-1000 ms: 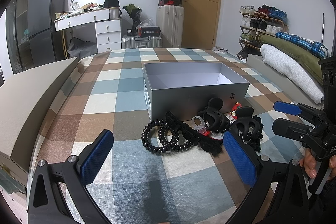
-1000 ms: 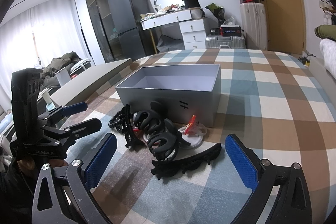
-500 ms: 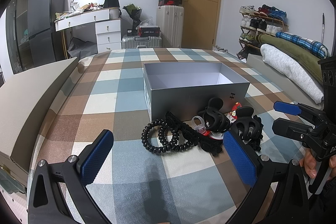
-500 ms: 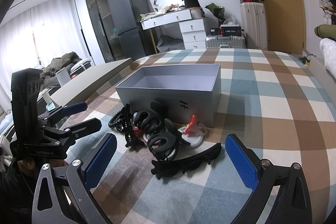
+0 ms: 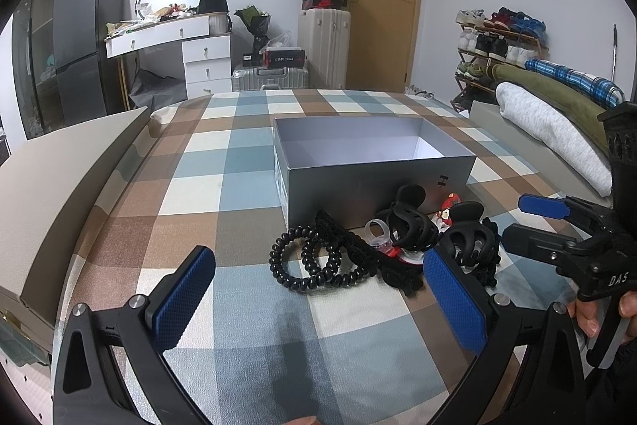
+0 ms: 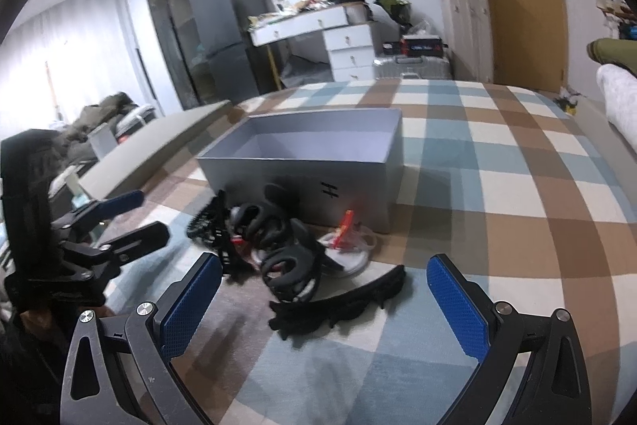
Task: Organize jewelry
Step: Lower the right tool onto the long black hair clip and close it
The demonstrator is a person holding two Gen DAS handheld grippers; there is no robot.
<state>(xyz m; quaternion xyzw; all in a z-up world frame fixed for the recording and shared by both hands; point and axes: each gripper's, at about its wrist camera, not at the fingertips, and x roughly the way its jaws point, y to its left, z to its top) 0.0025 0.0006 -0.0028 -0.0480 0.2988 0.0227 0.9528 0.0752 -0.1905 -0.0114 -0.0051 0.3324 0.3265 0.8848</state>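
Step in hand: approach, judged from the layout. No item is in the box (image 5: 374,162) yet; its interior shows bare.
Location of items: all lie in one pile on the checked bed cover (image 5: 223,162), just in front of the box's near wall.
Pile contents: black spiral hair ties (image 5: 314,261) on the left; black claw clips (image 5: 412,226) in the middle; a long black toothed clip (image 6: 338,305) nearest the right gripper; a clear ring-shaped piece (image 5: 376,230); a small red ornament (image 5: 448,210) against the box wall.
Left gripper (image 5: 318,297): fingers spread wide, holding nothing, low over the cover and short of the spiral hair ties.
Right gripper (image 6: 324,301): fingers spread wide, holding nothing; the long toothed clip lies between them and slightly ahead.
Next move, judged: advance one gripper onto a single piece, close on it alone, lift clear of the pile, and release over the open box. The pieces overlap, so a neighbour may drag along.
Writing, box: a dark mark resembling "H" on the near wall (image 6: 329,189).
Writing, right gripper body: "DAS" in white (image 5: 617,279).
Other labels: too small to read.
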